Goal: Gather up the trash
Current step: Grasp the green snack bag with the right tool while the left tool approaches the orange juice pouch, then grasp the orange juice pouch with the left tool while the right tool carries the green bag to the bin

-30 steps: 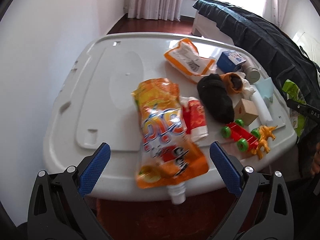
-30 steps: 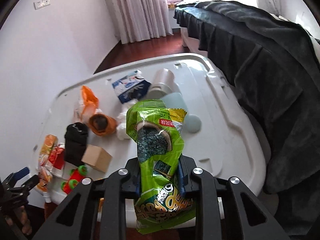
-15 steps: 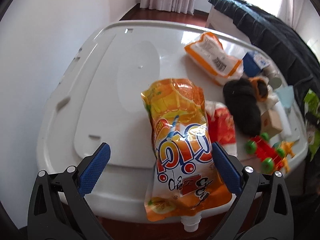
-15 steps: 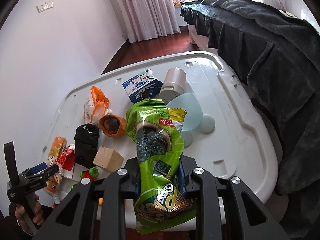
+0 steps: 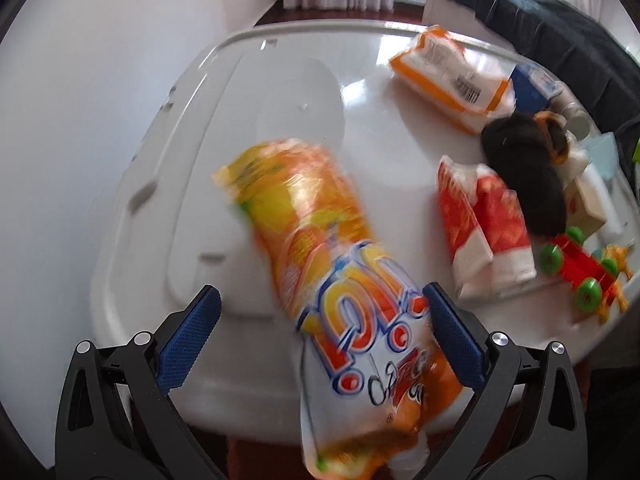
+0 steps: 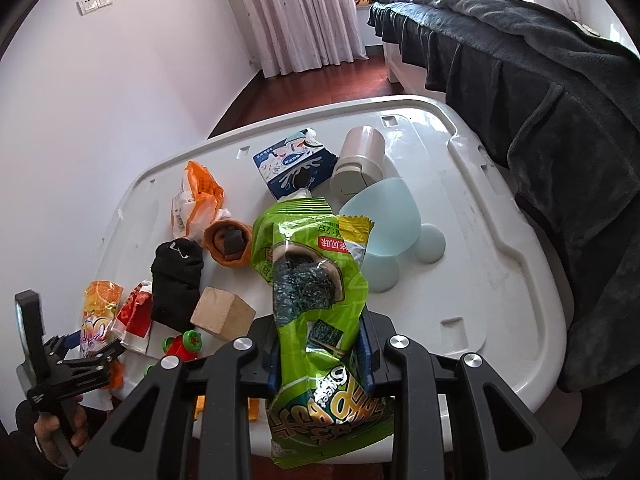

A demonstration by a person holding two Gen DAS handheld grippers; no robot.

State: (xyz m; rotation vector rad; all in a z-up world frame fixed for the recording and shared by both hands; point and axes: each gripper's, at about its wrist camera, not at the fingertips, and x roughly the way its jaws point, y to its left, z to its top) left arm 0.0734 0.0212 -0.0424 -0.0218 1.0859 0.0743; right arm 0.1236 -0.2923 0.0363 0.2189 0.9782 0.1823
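1. The right gripper (image 6: 322, 354) is pinching a green snack bag (image 6: 316, 288). The bag sticks up in the middle of the right wrist view, with its bottom end hanging down below the fingers.
2. The left gripper (image 5: 318, 330) has its blue pads spread wide apart. An orange juice pouch (image 5: 340, 308) lies between them at the bottom middle of the left wrist view. It sits on the near edge of the white lid (image 5: 280, 92), and its end hangs over that edge.
3. The pouch sits nearer the right-hand pad. That pad looks very close to it, but the blur hides whether they touch.
4. To do this well, I think the left gripper should slide a little so the pouch is in the middle, then squeeze across its flat body.
5. Squeeze gently. The pouch is soft and slippery and could pop out.
6. Keep away from the red wrapper (image 5: 486, 232) just to the right, so only one thing gets picked.
7. Hold the green bag tight meanwhile.
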